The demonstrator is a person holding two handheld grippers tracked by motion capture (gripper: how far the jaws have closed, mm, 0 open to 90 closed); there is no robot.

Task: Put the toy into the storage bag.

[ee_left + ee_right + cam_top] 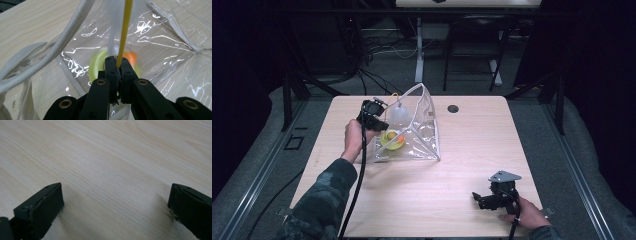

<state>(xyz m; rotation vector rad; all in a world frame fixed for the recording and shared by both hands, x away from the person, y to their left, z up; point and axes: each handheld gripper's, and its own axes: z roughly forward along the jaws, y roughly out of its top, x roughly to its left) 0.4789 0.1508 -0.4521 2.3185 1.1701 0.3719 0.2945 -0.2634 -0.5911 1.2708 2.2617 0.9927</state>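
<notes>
Dark room w/ cables on the floor behind, and a pale wooden tabletop (472, 150) in the light. On its left-centre part stood a clear plastic bag (419, 132) with white cord trim (75, 27), pulled up like a tent. Inside it lay a yellow-green round thing (392, 140) w/ an orange bit (131, 58) on it, and a whitish rounded item (399, 116) behind; what they were exactly I could not tell.

The left gripper (374, 117) was at the bag's upper left edge. In the left gripper view its jaws were pressed together on a thin yellow strip (125, 32) and on a fold of the clear film, nearly no gap between them. I think this pinch was the reason the bag stood up: the gripper held the top edge raised, so the mouth stayed open and the things inside stayed visible and reachable. Whether the yellow strip was a zip pull or a tie, I could not say.

The right gripper (484, 200) rested low near the front right corner of the tabletop, well apart from the bag. Its jaws stood wide, w/ nothing between them except bare wood in the right gripper view. Probably it was parked there, ready to take something from or into the bag while the left one kept it steady.
</notes>
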